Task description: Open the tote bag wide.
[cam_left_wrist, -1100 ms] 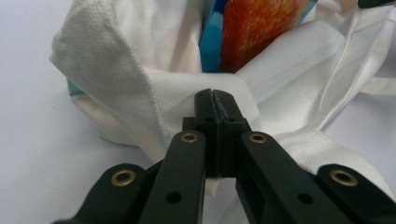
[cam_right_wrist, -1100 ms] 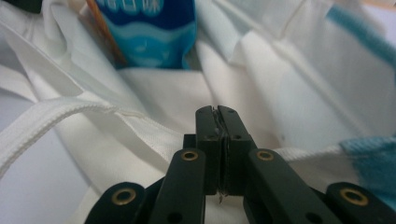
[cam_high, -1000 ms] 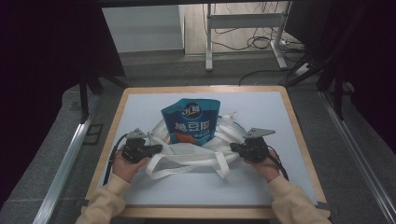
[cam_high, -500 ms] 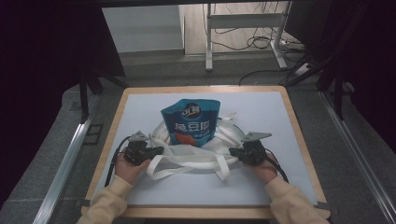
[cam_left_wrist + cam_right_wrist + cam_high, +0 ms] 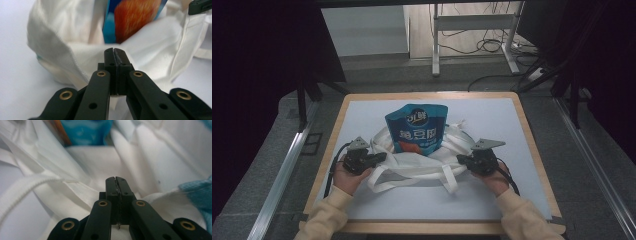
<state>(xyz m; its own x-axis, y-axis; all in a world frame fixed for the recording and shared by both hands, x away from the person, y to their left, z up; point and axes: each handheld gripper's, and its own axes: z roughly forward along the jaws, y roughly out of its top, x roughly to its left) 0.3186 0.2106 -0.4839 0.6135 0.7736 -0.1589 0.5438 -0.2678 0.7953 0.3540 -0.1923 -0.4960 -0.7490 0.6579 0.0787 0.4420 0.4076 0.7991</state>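
Both your tongs have slid a little toward you since the earlier frames, drawing the white cloth bag (image 5: 414, 162) with them. Your left tongs (image 5: 381, 157) are pinched tight on the bag's near rim at its left end, and your right tongs (image 5: 461, 159) are clamped on the same rim at the right, jaws pressed together over the fabric. That two-point hold seems meant to keep the mouth spread. The blue snack pouch (image 5: 416, 128) stands upright inside that mouth, its top well above the cloth. The bag's handles (image 5: 448, 180) trail loose on the bench (image 5: 492, 200).
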